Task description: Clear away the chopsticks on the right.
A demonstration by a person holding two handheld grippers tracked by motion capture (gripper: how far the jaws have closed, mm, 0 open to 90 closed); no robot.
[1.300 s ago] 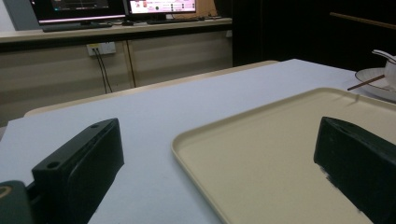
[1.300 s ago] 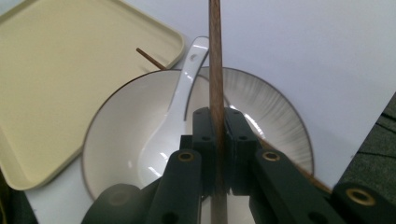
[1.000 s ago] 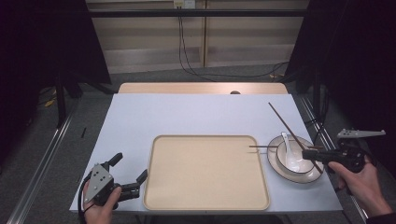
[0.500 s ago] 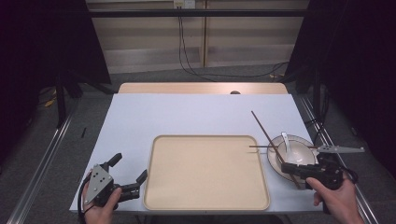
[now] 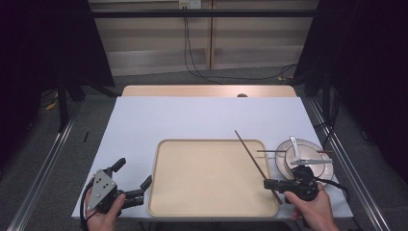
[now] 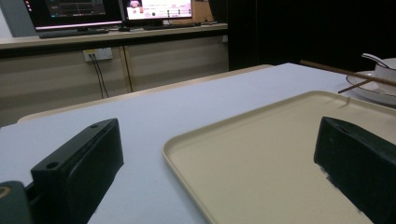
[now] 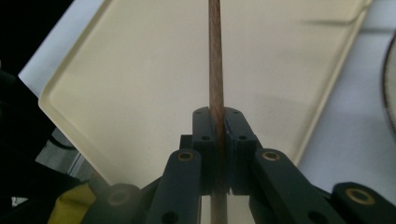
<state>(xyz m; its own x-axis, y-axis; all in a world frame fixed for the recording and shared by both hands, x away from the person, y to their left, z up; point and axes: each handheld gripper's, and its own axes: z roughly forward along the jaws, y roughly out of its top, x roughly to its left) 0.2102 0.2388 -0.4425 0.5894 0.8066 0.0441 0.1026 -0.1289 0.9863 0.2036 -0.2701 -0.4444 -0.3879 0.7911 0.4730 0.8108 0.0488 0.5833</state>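
Right gripper [image 5: 270,184] clamped on one chopstick [image 5: 251,156], held over the right edge of the tray [image 5: 192,192]; left gripper [image 5: 132,178] released, idle at the tray's left edge.

Risk: thin round stick pinched well off its middle may pivot or slip out; second chopstick [image 5: 269,151] lies across the plate [image 5: 327,161] beside the spoon [image 5: 294,147]; a careless swing could knock it.

I see the thin brown wooden chopstick [image 5: 250,157] slanting over the beige rectangular tray's [image 5: 192,178] right edge, a second one [image 5: 269,151] across the white plate [image 5: 327,166].
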